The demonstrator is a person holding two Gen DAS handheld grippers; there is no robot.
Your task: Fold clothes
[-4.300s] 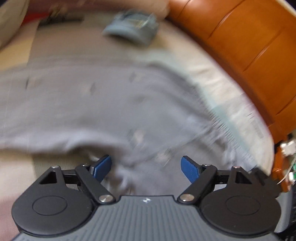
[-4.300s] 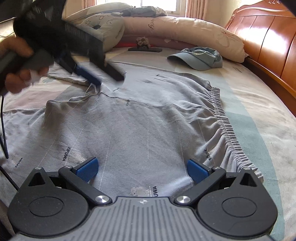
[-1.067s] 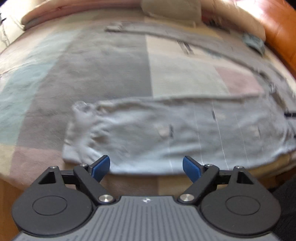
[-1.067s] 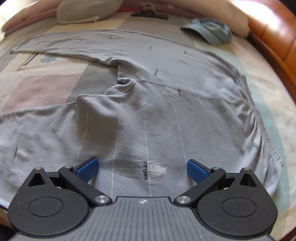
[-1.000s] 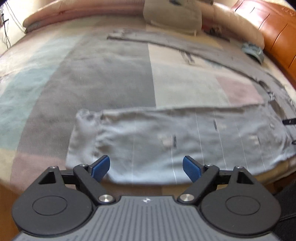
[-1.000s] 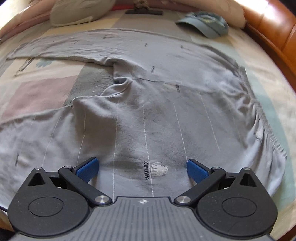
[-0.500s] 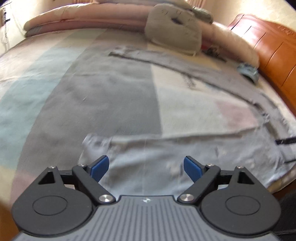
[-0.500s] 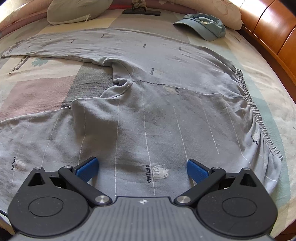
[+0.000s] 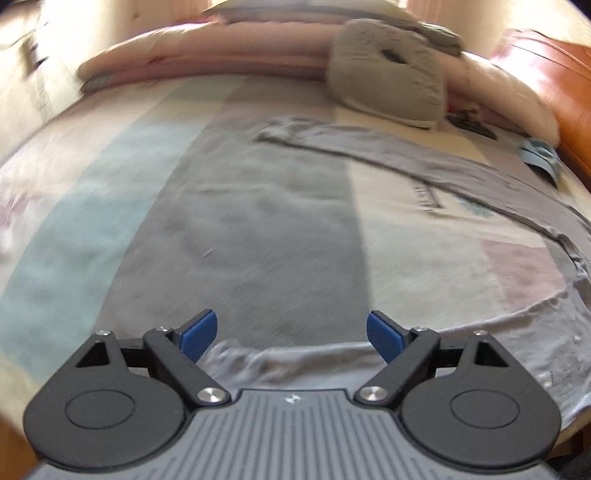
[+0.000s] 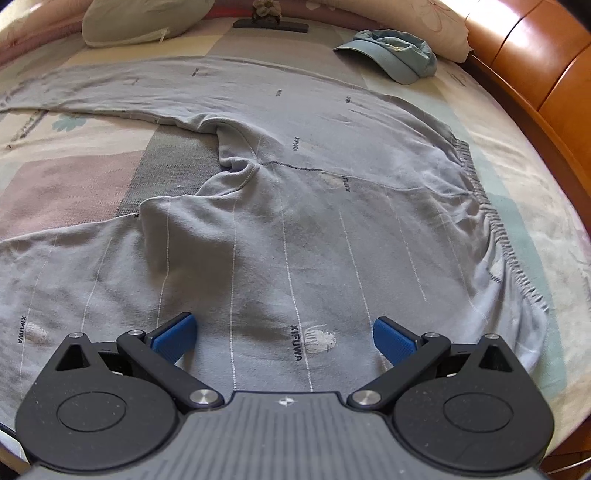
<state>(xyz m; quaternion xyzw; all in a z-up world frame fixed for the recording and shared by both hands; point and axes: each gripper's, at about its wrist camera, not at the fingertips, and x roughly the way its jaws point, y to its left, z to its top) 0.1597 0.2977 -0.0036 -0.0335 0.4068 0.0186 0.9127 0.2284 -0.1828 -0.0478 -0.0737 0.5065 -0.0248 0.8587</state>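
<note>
1. Bed [image 10: 532,206], covered in a patchwork spread of grey, pink, pale green and cream blocks, is filling both views; a glossy wooden headboard [image 10: 535,48] is running along its right edge.
2. Grey trousers [image 10: 295,221] are lying flat across the spread with the elastic waistband toward the right edge. One leg is stretching along the near edge to the left; the other is angling away toward the far left corner. The crotch is bunching into a small fold between them. Thin white lines and small printed logos are showing on the cloth.
3. Pillows [image 10: 129,22] are lining the far edge of the bed; the left wrist view is blurred but is showing a grey cushion [image 9: 391,85] there too.
4. Blue cap [image 10: 391,55] is sitting near the far right corner, just beyond the trousers, apart from them.
5. Right gripper [image 10: 282,336] is hovering over the seat area at the near edge, blue pads spread wide, gripping nothing.
6. Left gripper [image 9: 291,332] is hovering over the cuff end of the near leg [image 9: 295,365], pads spread wide, nothing between them.
</note>
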